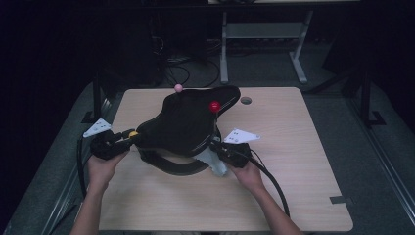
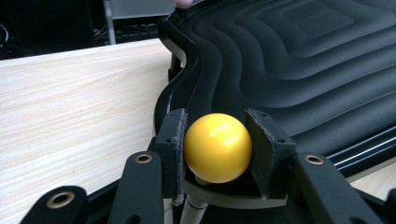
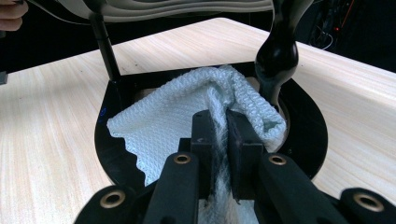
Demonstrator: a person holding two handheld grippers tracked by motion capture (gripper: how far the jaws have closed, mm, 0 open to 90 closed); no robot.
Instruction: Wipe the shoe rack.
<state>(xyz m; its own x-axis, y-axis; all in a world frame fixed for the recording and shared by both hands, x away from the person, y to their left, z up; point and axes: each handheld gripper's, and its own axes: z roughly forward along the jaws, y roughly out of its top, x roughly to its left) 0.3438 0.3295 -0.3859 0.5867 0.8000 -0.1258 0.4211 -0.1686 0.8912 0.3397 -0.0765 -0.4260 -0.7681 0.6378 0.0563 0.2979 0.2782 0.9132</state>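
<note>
A dim lab or recording workspace: a light wood-grain table [image 1: 303, 161] stands on grey carpet [image 1: 372, 161], with loose black cables [image 1: 188, 68] on the floor behind it and the grey metal legs of another desk [image 1: 264, 34] against a dark background.

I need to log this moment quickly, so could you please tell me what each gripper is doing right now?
Left gripper: closed on the yellow ball.
Right gripper: closed on the white cloth.
</note>
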